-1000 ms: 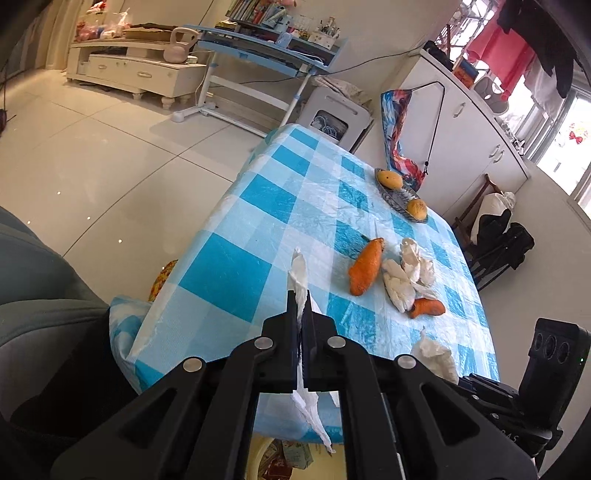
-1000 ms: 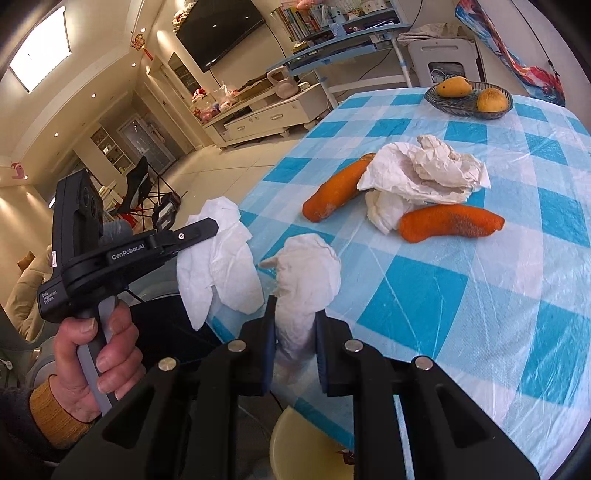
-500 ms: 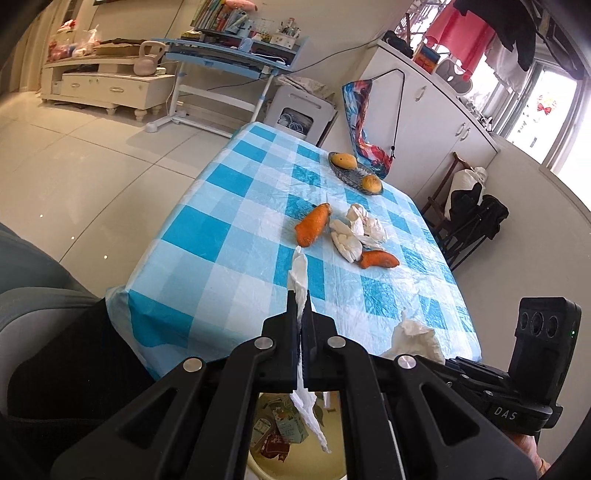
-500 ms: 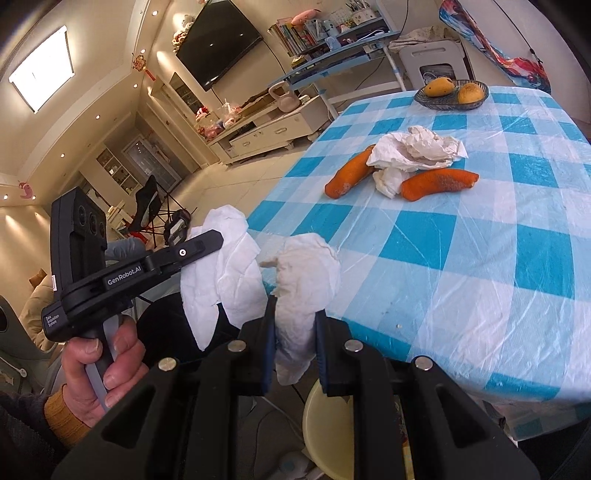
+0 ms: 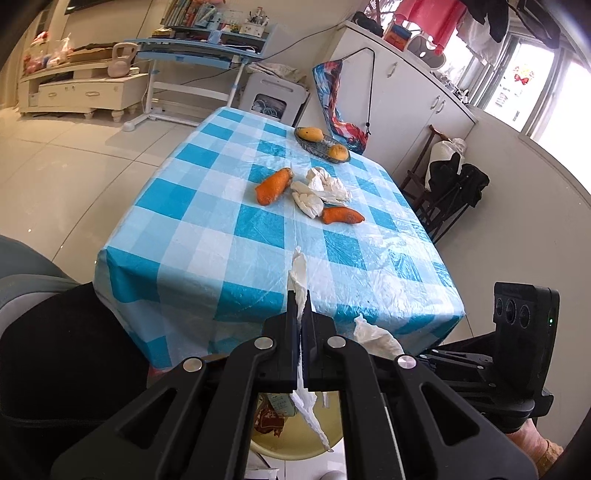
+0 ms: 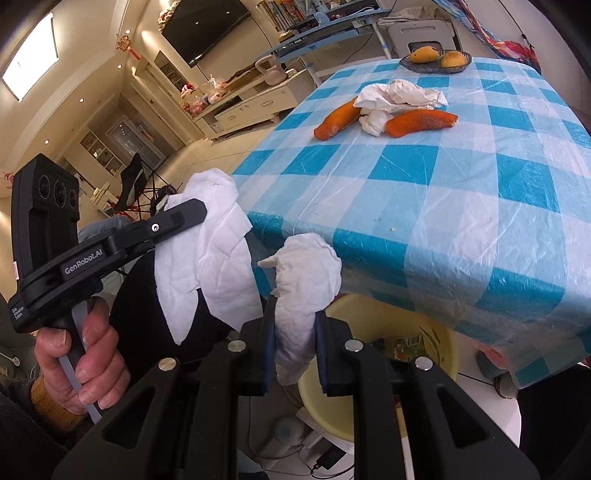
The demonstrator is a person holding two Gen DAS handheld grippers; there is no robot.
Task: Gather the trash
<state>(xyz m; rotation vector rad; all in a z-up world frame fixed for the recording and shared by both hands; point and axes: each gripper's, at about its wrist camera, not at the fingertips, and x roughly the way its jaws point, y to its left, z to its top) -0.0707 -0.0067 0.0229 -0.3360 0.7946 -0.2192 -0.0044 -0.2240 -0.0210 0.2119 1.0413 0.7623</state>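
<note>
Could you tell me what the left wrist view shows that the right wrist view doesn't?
Only the left wrist view shows the window with hanging laundry, the white cabinet and the folded black chair. Only the right wrist view shows the TV, the left hand on its handle, and the left tissue spread wide. Both show the checked table, two carrots, crumpled tissues, the fruit bowl and the yellow bin below.

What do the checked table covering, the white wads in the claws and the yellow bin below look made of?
The blue-and-white checked table covering looks like thin plastic film: glossy, finely wrinkled. The crumpled white wads look like matte tissue paper, softly creased. The pale yellow round bin is probably moulded plastic, with a smooth, even rim.
</note>
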